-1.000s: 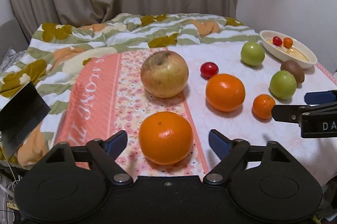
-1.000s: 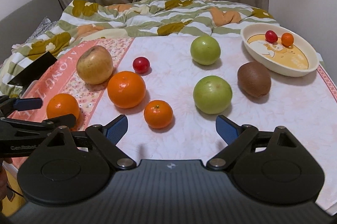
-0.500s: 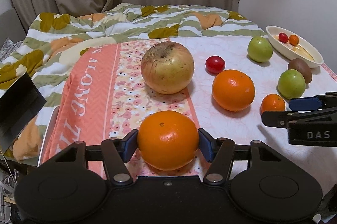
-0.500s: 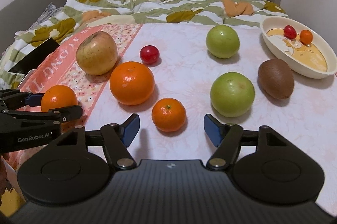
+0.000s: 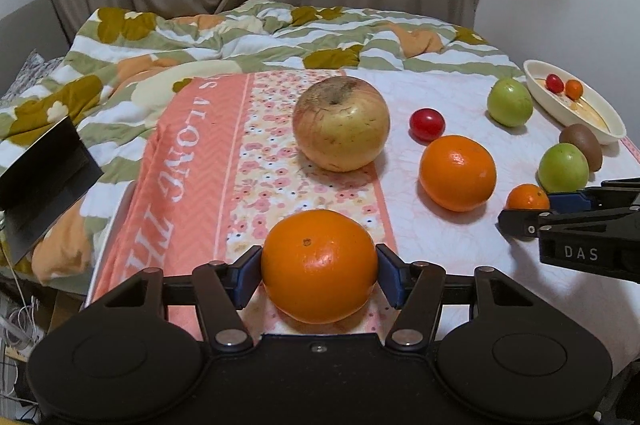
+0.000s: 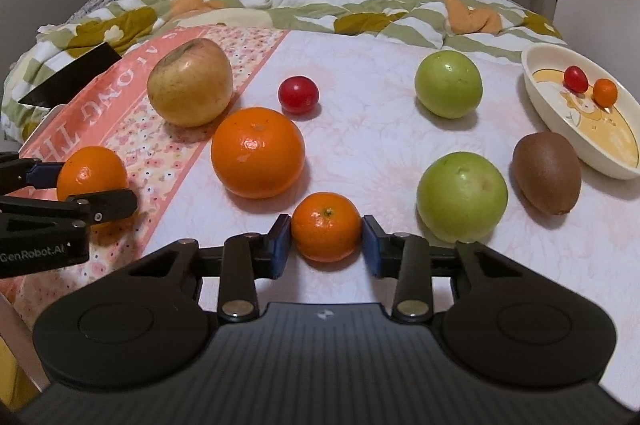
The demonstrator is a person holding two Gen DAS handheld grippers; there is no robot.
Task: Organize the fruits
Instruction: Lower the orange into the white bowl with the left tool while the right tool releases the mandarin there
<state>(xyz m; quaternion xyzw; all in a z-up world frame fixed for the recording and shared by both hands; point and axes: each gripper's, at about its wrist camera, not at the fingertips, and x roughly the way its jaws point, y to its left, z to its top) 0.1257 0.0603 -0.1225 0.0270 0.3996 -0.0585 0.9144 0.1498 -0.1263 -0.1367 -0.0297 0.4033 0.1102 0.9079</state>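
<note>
My left gripper (image 5: 319, 271) is shut on a large orange (image 5: 319, 265) that rests on the pink floral cloth (image 5: 200, 161). My right gripper (image 6: 326, 245) is shut on a small mandarin (image 6: 326, 226) on the white tablecloth (image 6: 368, 121). Another large orange (image 6: 257, 152), a yellowish apple (image 6: 190, 87), a cherry tomato (image 6: 299, 95), two green apples (image 6: 448, 83) (image 6: 462, 196) and a kiwi (image 6: 547, 178) lie around. The white bowl (image 6: 540, 93) at the far right holds a cherry tomato and a tiny orange fruit.
A rumpled green, white and orange blanket (image 5: 256, 37) lies behind the table, with curtains beyond. A dark flat object (image 5: 40, 177) sits at the left edge. The left gripper shows at the left in the right wrist view (image 6: 92, 203).
Both grippers closed: the left around the large orange, the right moved forward and closed around the small mandarin.
</note>
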